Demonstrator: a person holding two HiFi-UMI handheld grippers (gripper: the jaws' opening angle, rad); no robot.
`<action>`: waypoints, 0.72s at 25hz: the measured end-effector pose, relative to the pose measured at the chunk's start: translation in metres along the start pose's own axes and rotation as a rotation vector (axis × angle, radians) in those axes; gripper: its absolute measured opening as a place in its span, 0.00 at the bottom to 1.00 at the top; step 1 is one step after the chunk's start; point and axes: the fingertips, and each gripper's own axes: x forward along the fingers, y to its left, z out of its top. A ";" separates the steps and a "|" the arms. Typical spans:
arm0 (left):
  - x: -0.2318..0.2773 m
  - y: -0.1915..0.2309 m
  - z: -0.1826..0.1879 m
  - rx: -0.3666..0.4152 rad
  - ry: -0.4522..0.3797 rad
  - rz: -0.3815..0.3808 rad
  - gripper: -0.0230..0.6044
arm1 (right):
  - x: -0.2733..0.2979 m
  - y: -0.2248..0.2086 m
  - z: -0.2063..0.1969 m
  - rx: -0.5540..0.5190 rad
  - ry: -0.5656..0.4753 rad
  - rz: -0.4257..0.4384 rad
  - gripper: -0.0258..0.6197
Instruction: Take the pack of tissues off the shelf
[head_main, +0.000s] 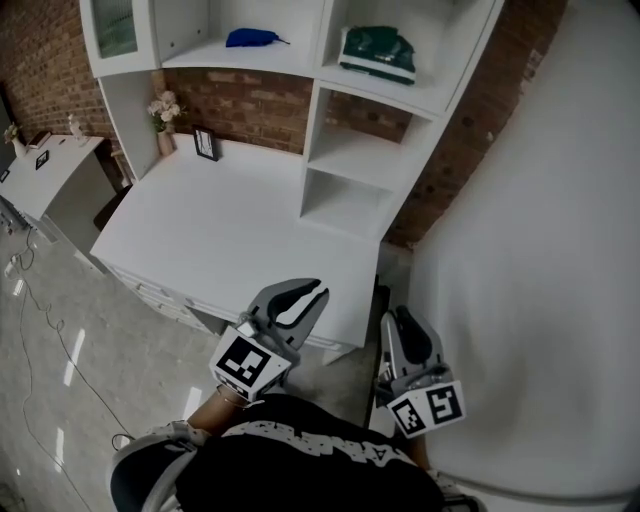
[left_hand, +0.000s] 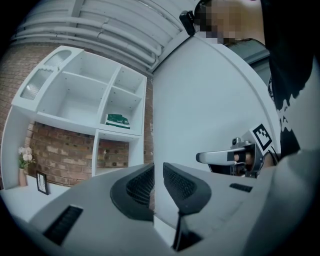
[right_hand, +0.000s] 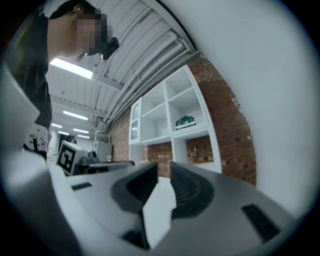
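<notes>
The pack of tissues (head_main: 378, 52) is green and white and lies in the upper right compartment of the white shelf unit (head_main: 330, 160). It also shows far off as the pack (left_hand: 118, 120) in the left gripper view and the pack (right_hand: 184, 121) in the right gripper view. Both grippers hang low in front of the white desk (head_main: 230, 230), well short of the shelf. My left gripper (head_main: 312, 292) (left_hand: 158, 170) has its jaws a narrow gap apart with nothing between them. My right gripper (head_main: 398, 316) (right_hand: 164, 170) is likewise slightly open and empty.
A blue object (head_main: 255, 38) lies on the shelf left of the tissues. A flower vase (head_main: 165, 112) and a small picture frame (head_main: 205, 144) stand at the desk's back left. A large white wall (head_main: 540, 250) rises on the right. A side table (head_main: 50, 170) stands at the left.
</notes>
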 end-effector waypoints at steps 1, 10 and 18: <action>0.002 0.005 0.000 0.002 0.001 -0.003 0.15 | 0.005 0.000 0.000 -0.003 0.002 -0.005 0.16; 0.016 0.055 0.003 0.009 -0.003 -0.022 0.18 | 0.049 -0.005 0.003 -0.032 0.011 -0.049 0.17; 0.021 0.099 0.005 0.017 -0.008 -0.033 0.20 | 0.092 -0.005 0.002 -0.044 0.012 -0.077 0.18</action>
